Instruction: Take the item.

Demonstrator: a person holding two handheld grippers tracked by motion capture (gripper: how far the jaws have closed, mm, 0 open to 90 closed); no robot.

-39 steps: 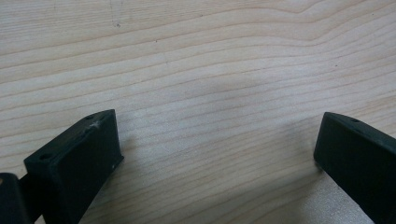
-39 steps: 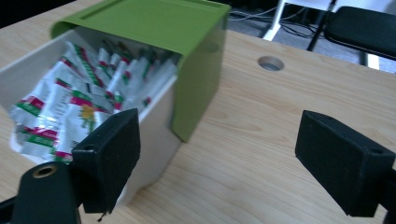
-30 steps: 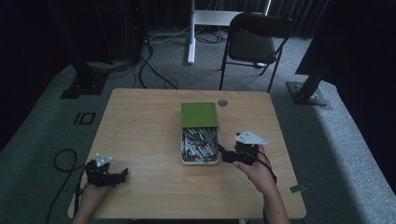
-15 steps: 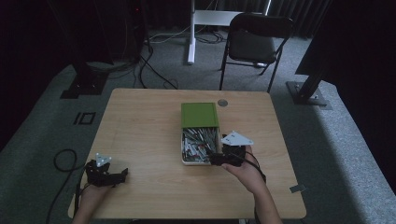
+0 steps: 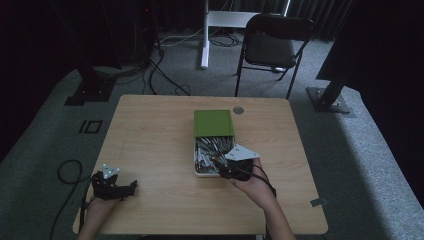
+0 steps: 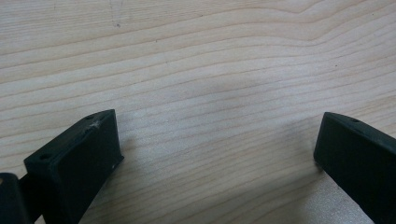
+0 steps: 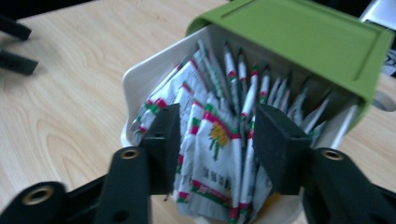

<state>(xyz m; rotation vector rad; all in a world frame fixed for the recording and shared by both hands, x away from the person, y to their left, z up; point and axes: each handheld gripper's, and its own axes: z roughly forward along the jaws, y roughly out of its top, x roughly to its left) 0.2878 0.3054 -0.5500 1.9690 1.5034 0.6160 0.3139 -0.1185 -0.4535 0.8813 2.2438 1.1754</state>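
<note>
The right gripper [image 7: 212,140] hangs over the near end of the white box [image 7: 140,77], its 2 jaws apart on either side of a standing packet [image 7: 212,158]. Beyond, a green lid [image 7: 303,32] covers the box's far half. The left gripper [image 5: 114,184] rests spread wide on the table [image 5: 160,130], well apart from the box.

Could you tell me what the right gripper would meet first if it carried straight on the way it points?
Most likely the packets standing in the white box: the open right gripper already straddles one, though the depth is unclear.
</note>
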